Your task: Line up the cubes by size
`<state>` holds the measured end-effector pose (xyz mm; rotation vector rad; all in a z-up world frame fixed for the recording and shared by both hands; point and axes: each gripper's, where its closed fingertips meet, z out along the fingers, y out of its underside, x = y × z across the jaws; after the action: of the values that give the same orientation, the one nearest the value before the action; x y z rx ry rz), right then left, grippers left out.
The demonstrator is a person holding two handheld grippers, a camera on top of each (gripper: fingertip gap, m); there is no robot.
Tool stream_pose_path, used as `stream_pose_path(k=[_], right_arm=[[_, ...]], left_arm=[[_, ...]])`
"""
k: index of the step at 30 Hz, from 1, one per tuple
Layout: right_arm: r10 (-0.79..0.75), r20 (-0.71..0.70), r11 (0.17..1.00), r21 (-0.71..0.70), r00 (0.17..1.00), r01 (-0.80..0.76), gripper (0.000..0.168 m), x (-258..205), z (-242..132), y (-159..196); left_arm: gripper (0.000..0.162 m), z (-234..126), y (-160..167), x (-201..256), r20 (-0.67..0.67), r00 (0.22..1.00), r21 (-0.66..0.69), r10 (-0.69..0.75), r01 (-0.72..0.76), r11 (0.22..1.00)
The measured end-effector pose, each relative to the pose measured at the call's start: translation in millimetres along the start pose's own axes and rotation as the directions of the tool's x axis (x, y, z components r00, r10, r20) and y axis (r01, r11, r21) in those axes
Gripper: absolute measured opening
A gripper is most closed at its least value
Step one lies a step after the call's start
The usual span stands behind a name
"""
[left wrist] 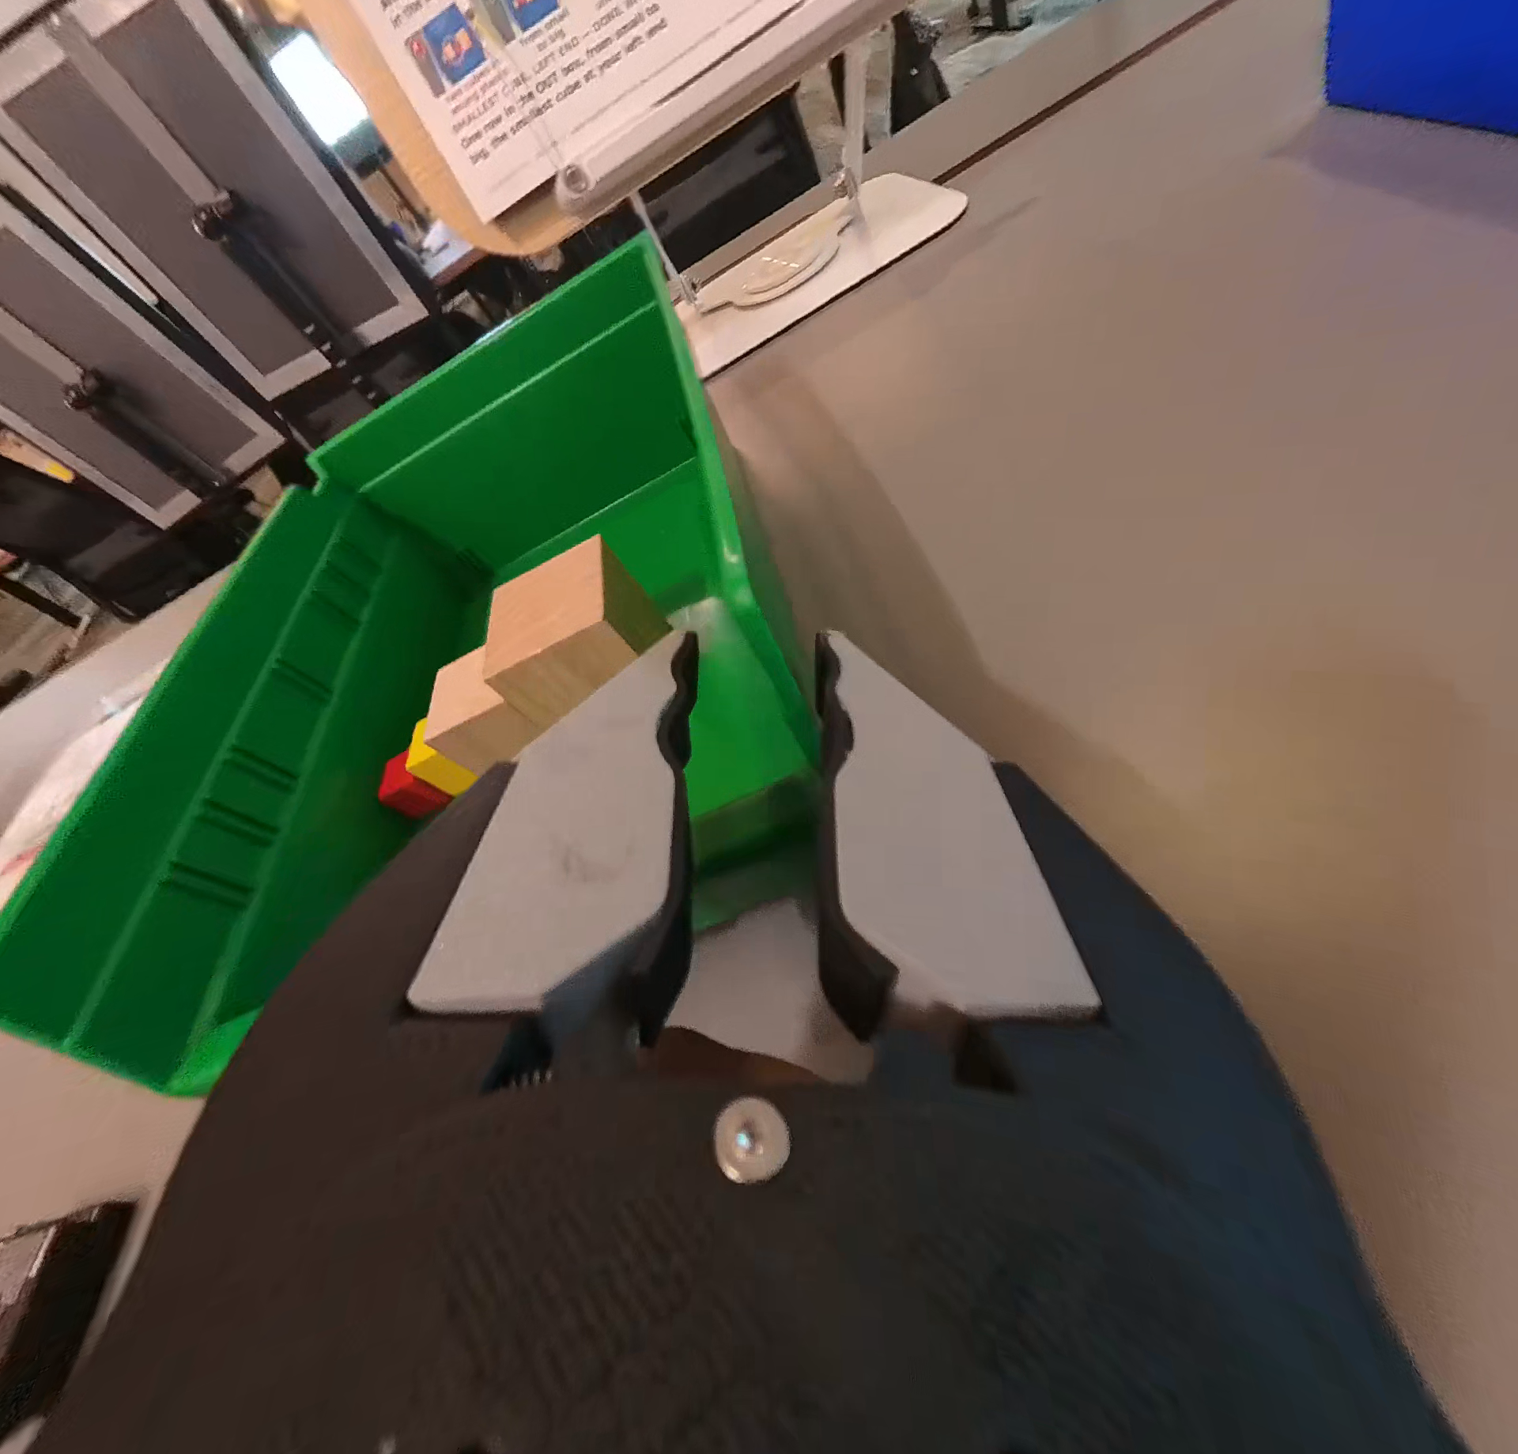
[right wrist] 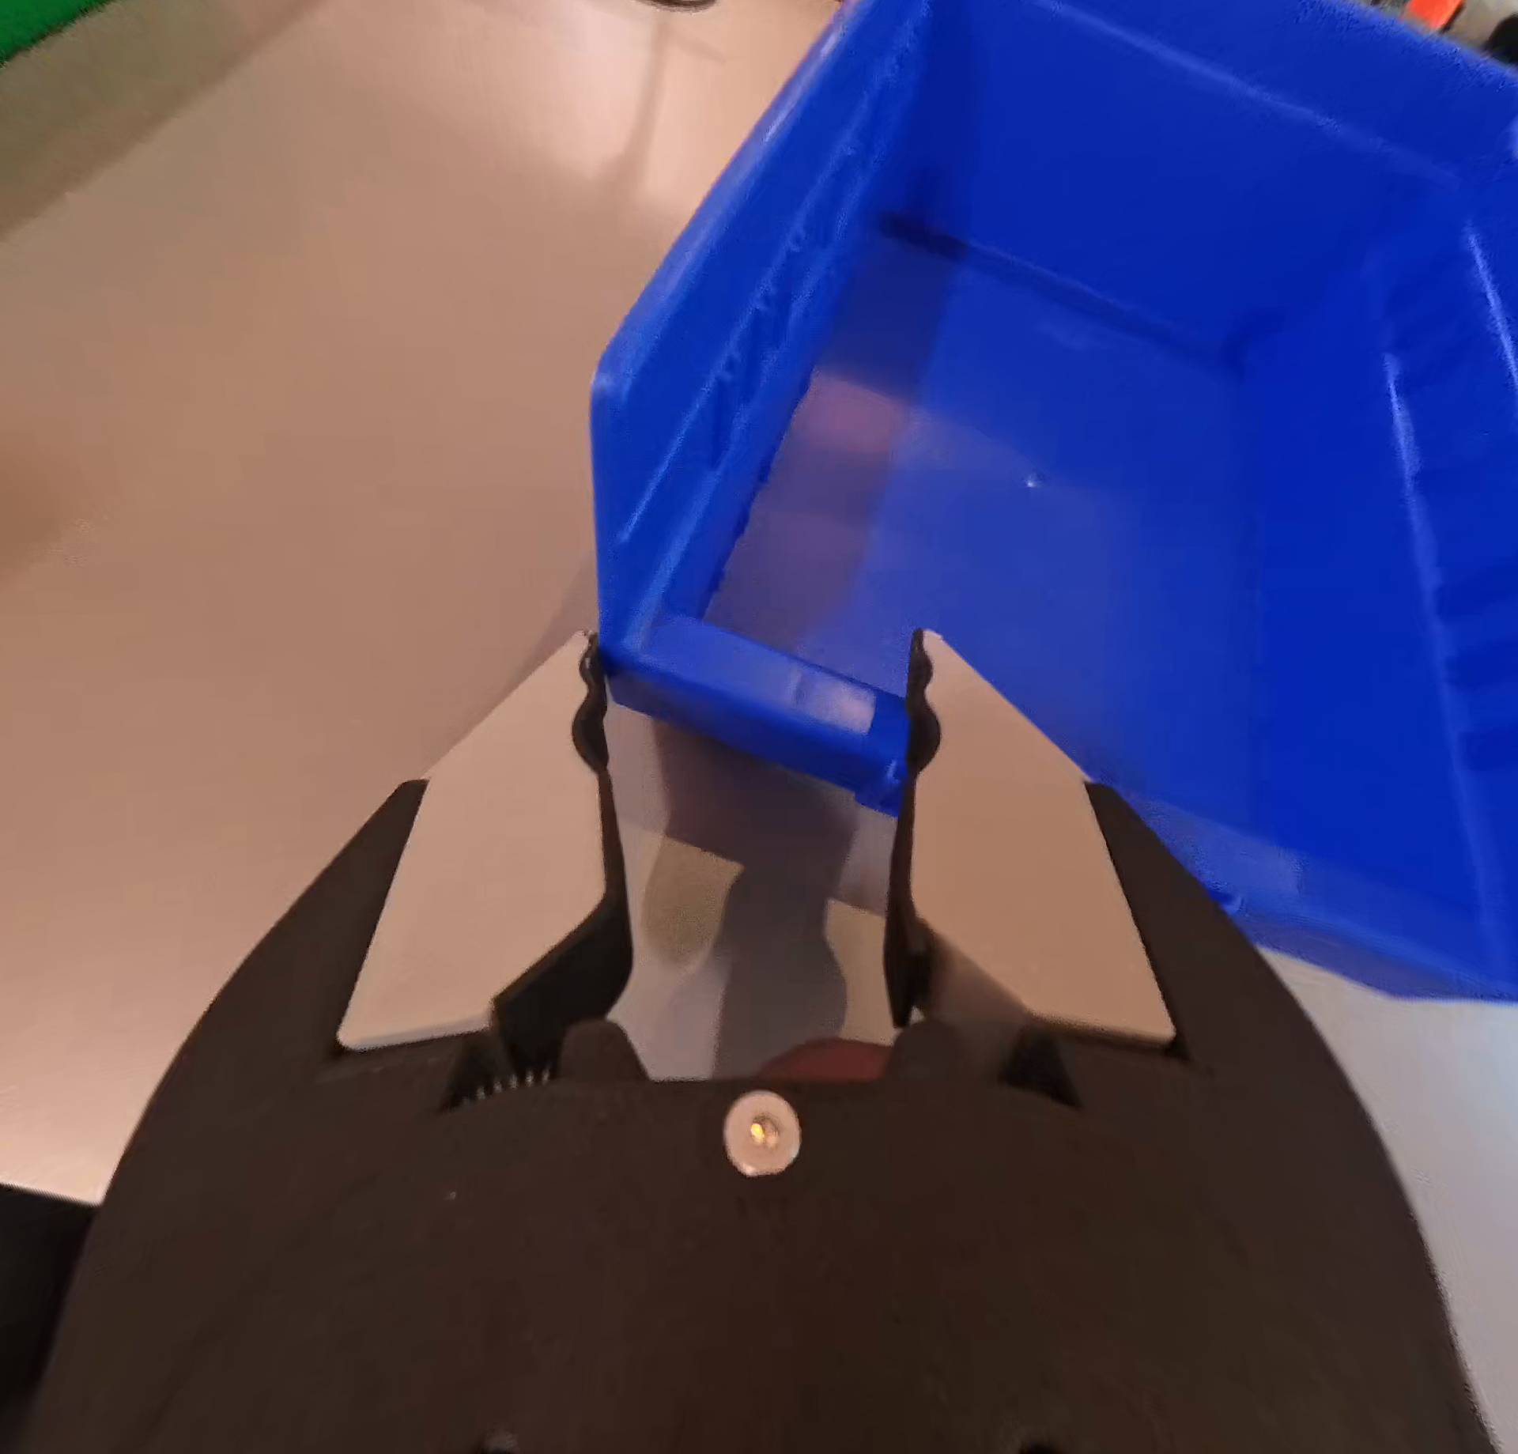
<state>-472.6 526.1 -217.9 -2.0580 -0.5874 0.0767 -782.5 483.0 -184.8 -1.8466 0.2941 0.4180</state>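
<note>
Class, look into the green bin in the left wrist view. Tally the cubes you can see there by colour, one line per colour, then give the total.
Natural wood cubes: 2, the large wooden cube and the smaller wooden cube
Yellow cube: 1
Red cube: 1
Total: 4 cubes visible in the green bin; the left gripper may hide others.

Both wrist views are bright under even indoor light, with soft glare on the counter (right wrist: 345, 396) toward ten o'clock in the right view and a pale sheen on the blue bin (right wrist: 1150, 429) floor. Motion blur smears the edges, strongest at three o'clock, where straight lines also bow. Soft shadows lie beside the green bin (left wrist: 246, 757).
</note>
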Motion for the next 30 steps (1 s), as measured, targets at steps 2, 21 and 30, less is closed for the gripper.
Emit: stream_pose_path(k=[2, 21, 30], right_arm=[[0.023, -0.005, 0.999, -0.022, 1.000, -0.023, 0.073, 16, -2, 4], [-0.027, 0.231, 0.906, 0.417, 0.972, -0.074, 0.066, -13, -96, -79], [-0.289, 0.440, 0.883, 0.465, 0.850, 0.060, 0.063, -124, -64, -102]], left_arm=[[0.029, -2, 3, -8, 0.006, 0.999, -0.002, -0.032, 0.032, 0.999], [0.044, -122, -83, 20, -0.374, 0.909, 0.250, -0.186, 0.292, 0.923], [0.039, -162, -113, 31, -0.524, 0.825, 0.335, -0.213, 0.429, 0.839]])
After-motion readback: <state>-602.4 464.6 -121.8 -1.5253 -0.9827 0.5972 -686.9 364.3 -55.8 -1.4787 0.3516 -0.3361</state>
